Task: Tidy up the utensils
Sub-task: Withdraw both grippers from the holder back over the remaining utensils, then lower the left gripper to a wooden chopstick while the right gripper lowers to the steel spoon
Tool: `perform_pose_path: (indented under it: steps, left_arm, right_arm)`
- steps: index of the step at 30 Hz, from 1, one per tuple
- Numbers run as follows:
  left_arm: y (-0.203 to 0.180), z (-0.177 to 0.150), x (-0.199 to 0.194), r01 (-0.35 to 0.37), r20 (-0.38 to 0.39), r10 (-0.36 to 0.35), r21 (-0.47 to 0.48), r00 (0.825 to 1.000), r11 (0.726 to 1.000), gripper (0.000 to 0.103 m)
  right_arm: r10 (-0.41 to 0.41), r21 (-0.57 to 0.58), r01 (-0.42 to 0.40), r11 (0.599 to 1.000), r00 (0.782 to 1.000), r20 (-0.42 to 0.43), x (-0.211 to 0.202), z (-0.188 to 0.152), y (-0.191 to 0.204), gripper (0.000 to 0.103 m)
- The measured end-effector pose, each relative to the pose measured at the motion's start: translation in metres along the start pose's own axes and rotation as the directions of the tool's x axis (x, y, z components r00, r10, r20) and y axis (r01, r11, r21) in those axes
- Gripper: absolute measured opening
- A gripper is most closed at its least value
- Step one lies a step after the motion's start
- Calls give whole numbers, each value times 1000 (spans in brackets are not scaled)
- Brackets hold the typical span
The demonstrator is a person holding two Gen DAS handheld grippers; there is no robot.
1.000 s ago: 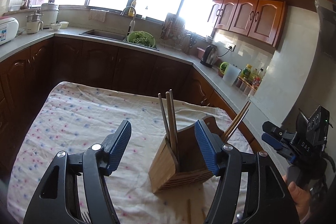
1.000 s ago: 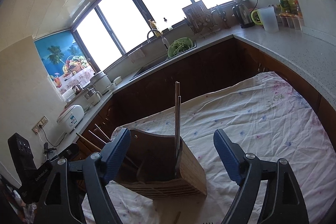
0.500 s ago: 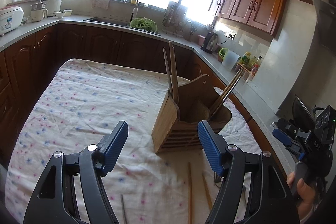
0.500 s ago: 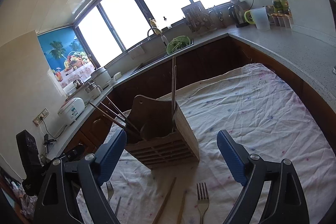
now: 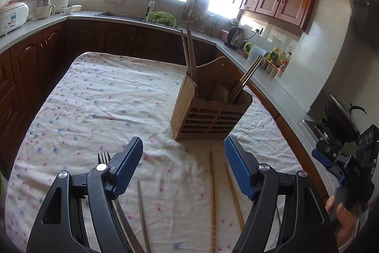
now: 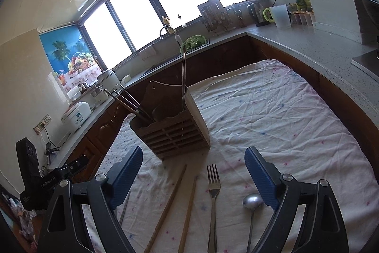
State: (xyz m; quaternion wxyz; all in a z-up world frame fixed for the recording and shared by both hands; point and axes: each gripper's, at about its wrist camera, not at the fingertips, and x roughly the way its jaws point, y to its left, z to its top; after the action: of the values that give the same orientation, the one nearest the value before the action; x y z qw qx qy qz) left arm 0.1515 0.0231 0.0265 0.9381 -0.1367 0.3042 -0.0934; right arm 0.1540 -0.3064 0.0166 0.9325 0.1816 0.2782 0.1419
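Floral cloth (image 5: 99, 96) on kitchen table; both grippers' fingers (image 5: 239, 170) wide apart, empty.

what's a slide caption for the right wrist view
Open right gripper above fork, spoon and chopsticks before wooden holder.

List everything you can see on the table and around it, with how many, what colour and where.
wooden utensil holder: one, brown, upright mid-table, chopsticks standing in it
wooden chopsticks: two, tan, flat on cloth before holder
metal chopstick: one, grey, flat near left gripper
forks: two, silver; other behind left gripper's finger
spoon: one, silver, beside right gripper's finger
tablecloth: one, white, speckled
green colander: one, by sink
kettle: one, counter
left gripper: open, empty
right gripper: open, empty
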Motion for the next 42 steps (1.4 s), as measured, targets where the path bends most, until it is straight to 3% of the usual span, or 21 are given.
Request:
perform_pose_path:
  steps: [17,33,42]
  left_arm:
    - [-7,-47,9,1,-110,4,41,994,999,73]
    - [-21,-63,46,34,-223,-14,87,975,996,73]
    - [-25,-63,69,40,-266,-11,106,964,994,73]
  right_arm:
    - [-95,-37,92,995,992,-77,-20,-59,-17,90]
    - [-149,-65,141,988,977,-155,1,-75,-32,89]
    - [-196,-93,179,979,954,-227,24,-78,-39,56]
